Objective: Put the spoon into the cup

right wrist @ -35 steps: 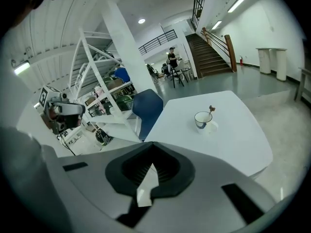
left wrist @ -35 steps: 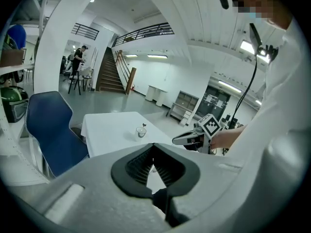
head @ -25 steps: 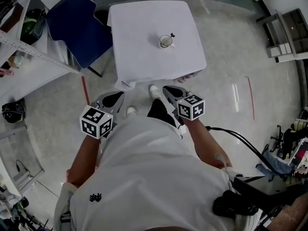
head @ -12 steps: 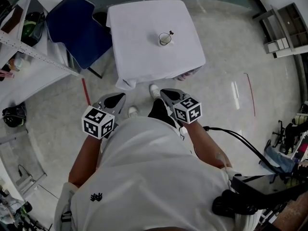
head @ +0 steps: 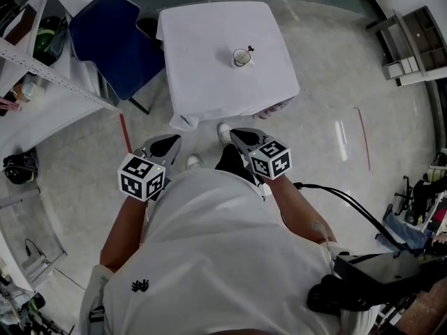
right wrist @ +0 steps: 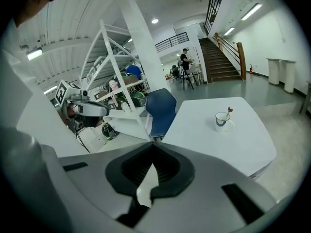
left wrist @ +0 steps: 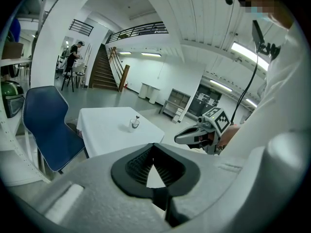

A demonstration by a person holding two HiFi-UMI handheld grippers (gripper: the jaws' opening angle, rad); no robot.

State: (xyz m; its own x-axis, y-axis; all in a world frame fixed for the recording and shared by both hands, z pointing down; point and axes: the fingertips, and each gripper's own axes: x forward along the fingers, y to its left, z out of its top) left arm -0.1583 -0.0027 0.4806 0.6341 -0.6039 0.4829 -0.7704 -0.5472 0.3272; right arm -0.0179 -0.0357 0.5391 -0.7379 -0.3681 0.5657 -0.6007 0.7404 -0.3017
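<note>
Jaws together: left gripper [head: 167, 141], right gripper [head: 236, 132]

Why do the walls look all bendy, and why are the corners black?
Left gripper view: the wide-angle lens bows the pillar and leaves black corners. Right gripper view: same bending, so the table edge curves. Head view: bright glare streaks on the shiny floor.

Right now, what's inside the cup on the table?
A spoon stands in the cup, with its end sticking up above the rim. The cup's wall hides the lower part of the spoon and anything else at the bottom.
</note>
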